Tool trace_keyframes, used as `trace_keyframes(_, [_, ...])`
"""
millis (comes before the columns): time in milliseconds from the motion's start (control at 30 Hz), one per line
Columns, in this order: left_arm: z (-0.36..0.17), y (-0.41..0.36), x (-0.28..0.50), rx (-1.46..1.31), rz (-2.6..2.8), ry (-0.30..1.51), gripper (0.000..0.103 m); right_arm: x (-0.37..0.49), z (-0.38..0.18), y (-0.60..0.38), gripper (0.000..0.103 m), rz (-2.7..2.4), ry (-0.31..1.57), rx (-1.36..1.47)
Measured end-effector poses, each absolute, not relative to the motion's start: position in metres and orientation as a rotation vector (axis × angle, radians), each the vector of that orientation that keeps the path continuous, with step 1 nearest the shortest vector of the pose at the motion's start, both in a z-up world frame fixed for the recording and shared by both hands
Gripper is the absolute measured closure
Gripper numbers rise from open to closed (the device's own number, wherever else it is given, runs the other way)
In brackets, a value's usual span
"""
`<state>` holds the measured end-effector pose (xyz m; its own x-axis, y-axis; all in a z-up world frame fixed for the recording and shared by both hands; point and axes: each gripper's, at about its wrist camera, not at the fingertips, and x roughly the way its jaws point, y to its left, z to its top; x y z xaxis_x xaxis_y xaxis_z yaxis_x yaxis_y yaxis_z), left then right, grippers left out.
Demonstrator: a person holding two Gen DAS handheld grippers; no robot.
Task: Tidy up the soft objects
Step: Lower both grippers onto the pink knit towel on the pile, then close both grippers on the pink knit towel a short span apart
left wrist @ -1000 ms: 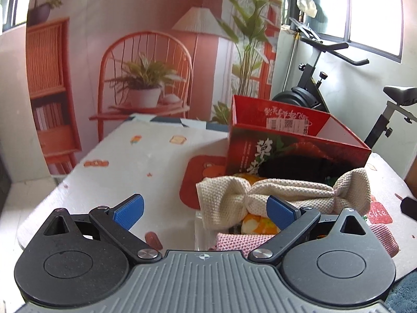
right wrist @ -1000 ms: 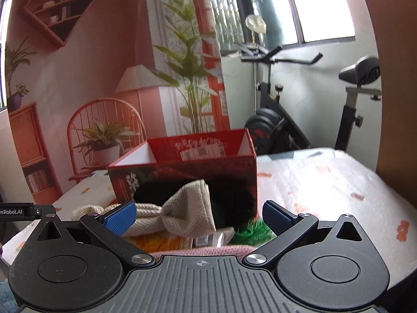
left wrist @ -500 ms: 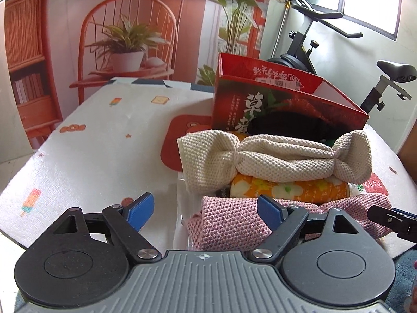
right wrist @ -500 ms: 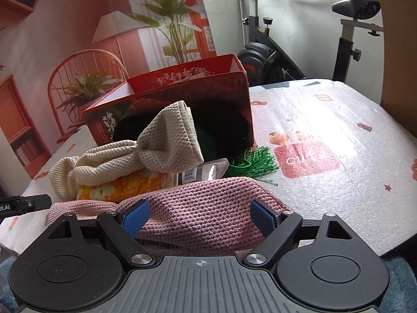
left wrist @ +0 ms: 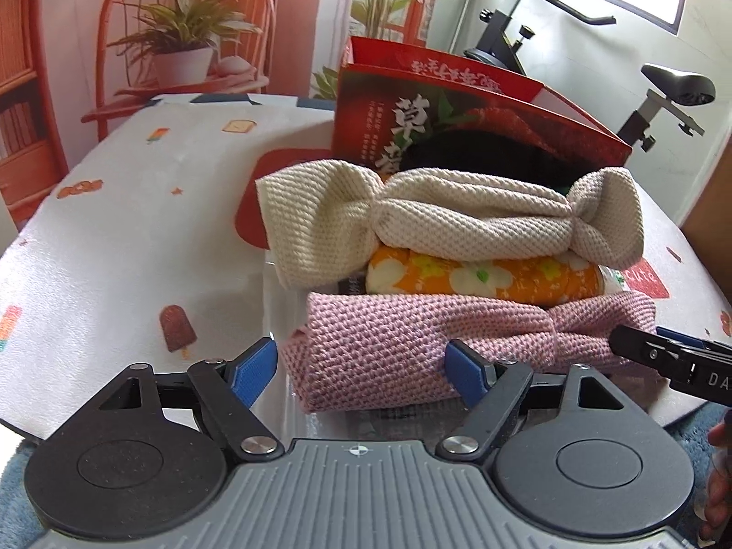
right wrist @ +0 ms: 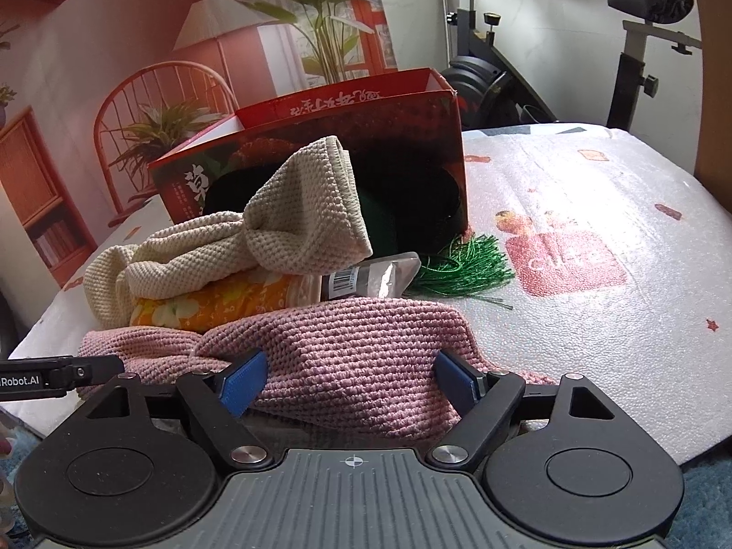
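A pink knitted headband [left wrist: 439, 334] lies at the table's front edge; it also shows in the right wrist view [right wrist: 338, 357]. Behind it lie an orange floral cloth roll [left wrist: 485, 274] and a cream knitted headband [left wrist: 457, 224] on top. My left gripper [left wrist: 363, 377] is open, its fingers on either side of the pink headband's left end. My right gripper [right wrist: 350, 382] is open, its fingers on either side of the headband's right end. A red cardboard box [left wrist: 457, 114] with a dark soft item inside stands behind the pile.
A green tassel [right wrist: 462, 270] and a clear wrapped packet [right wrist: 370, 277] lie beside the box [right wrist: 320, 155]. The white patterned table [left wrist: 114, 210] stretches left and its right part [right wrist: 594, 251] shows too. An exercise bike [right wrist: 503, 68] stands behind.
Both grippers have tilted down and moved in toward the pile. The pink headband, barely seen a second ago, now sits between the open fingers of both grippers.
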<state>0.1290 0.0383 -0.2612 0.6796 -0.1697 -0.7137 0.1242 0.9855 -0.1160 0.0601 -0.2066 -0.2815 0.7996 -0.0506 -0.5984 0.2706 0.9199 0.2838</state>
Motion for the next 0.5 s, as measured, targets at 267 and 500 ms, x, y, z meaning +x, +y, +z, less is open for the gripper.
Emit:
trace_keyframes(267, [-0.2684,0.0375,0.1322,-0.091,-0.195,0.854,0.03,0.0606,-0.2852,-0.2064,0.03,-0.155,0.632,0.385])
trace_keyframes(500, [-0.2694,0.031,0.1302,-0.08,-0.224,0.855,0.038,0.06,-0.2865,-0.2083,0.034,-0.139,0.631,0.408])
